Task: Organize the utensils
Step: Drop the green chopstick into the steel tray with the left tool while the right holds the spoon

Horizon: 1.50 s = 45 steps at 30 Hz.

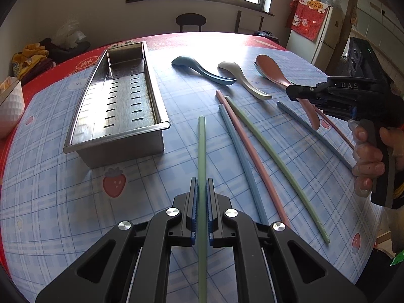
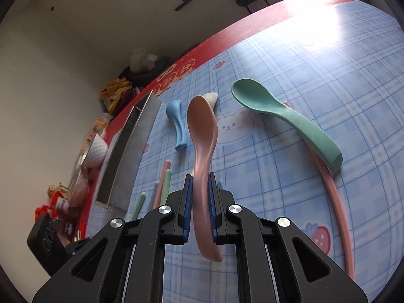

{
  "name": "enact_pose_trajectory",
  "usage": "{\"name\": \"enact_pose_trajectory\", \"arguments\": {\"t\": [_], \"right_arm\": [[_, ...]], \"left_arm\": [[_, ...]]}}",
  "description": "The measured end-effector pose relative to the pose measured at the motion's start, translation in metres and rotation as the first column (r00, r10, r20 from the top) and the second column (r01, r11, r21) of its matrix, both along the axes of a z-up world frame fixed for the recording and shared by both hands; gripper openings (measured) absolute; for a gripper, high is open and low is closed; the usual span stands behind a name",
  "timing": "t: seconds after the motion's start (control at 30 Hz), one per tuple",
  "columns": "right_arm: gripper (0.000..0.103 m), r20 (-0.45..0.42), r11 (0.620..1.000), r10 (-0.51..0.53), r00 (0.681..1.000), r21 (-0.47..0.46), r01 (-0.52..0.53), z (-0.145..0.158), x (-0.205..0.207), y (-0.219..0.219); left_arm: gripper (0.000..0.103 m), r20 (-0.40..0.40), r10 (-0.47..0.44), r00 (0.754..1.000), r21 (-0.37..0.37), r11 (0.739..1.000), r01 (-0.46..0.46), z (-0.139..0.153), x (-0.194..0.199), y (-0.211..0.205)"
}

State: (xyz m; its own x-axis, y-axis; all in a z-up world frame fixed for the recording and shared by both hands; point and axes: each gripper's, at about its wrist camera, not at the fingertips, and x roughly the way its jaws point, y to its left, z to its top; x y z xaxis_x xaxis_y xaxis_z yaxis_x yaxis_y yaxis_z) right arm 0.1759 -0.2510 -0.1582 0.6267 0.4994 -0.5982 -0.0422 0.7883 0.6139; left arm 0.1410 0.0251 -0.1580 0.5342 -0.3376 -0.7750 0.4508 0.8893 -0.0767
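Observation:
My left gripper is shut on a green chopstick that runs straight ahead above the table. My right gripper is shut on the handle of a pink spoon, lifted off the cloth; the same right gripper and pink spoon show at the right of the left wrist view. A steel utensil tray with a slotted floor stands at the left, with nothing in it. On the cloth lie a dark blue spoon, a grey spoon, a teal spoon and several chopsticks: blue, pink, green, dark blue.
The table has a blue checked cloth with strawberry prints and a red border. A white textured bowl sits at the left edge. A stool stands beyond the far edge, a fridge at the back right. A gloved hand holds the right gripper.

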Motion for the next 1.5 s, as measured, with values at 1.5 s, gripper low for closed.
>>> {"name": "enact_pose_trajectory", "arguments": {"t": [1.5], "right_arm": [[0.012,0.091,0.999,0.020,0.996,0.037,-0.024,-0.010,-0.020,-0.002]], "left_arm": [[0.006,-0.195,0.323,0.926,-0.120,0.929,-0.349,0.035,0.213,0.029]]}}
